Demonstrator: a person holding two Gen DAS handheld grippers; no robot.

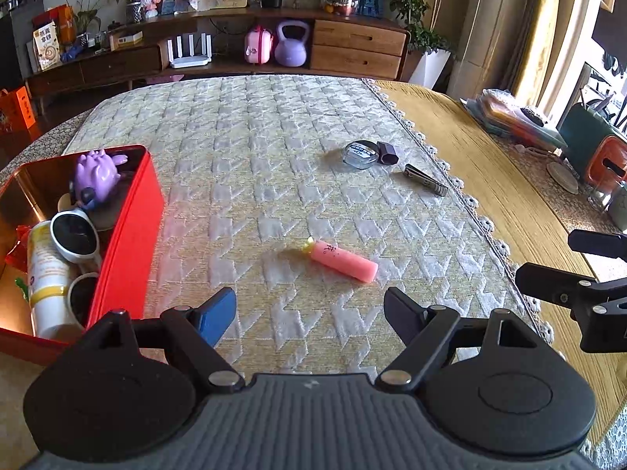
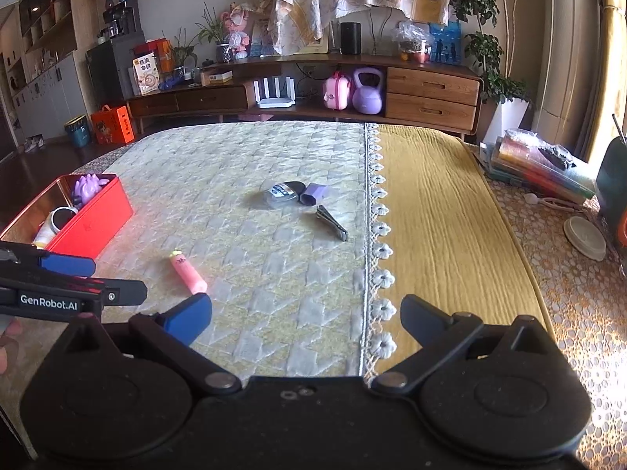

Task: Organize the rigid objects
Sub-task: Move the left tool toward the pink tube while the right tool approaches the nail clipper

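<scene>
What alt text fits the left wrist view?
Open left claw hovers over a quilted mat, a pink tube lying just ahead. A red box of small items sits at left; a glass bottle and nail clipper lie farther off.

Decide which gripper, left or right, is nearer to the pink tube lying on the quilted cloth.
Left. The left gripper, jaws open, points almost straight at the pink tube just ahead. The right gripper, also open, sits off to the tube's right, aimed at the cloth's lace edge.
</scene>
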